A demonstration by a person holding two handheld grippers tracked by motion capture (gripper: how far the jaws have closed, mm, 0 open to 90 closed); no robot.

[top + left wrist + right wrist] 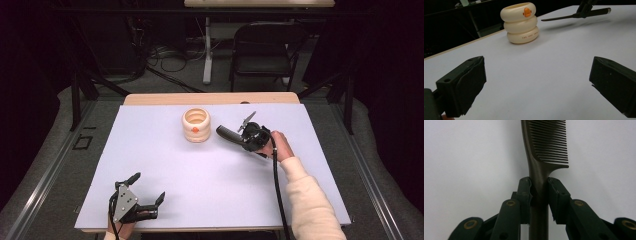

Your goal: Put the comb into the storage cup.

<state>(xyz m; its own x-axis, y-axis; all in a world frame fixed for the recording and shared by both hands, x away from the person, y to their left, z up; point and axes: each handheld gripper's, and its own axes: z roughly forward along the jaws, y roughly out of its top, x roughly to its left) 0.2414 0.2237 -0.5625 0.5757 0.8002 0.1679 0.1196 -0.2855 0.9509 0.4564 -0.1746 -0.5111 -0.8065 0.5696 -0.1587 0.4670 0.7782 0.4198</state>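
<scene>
- Right gripper [235, 134]: jaws clamped on the comb [541, 170] handle, just right of the ringed holder [196, 125].
- Tip it upright, probably, before lowering inside.
- Left gripper [145, 192]: jaws wide open, empty, near the counter [210, 175] edge.

The high view looks forward and down over the whole desk [200, 170] from the person's side. The left gripper view sits low, facing across the desk toward the cream ring holder [521, 23], also in the high view. The right gripper view looks closely along its jaws at the comb [544, 152].
</scene>
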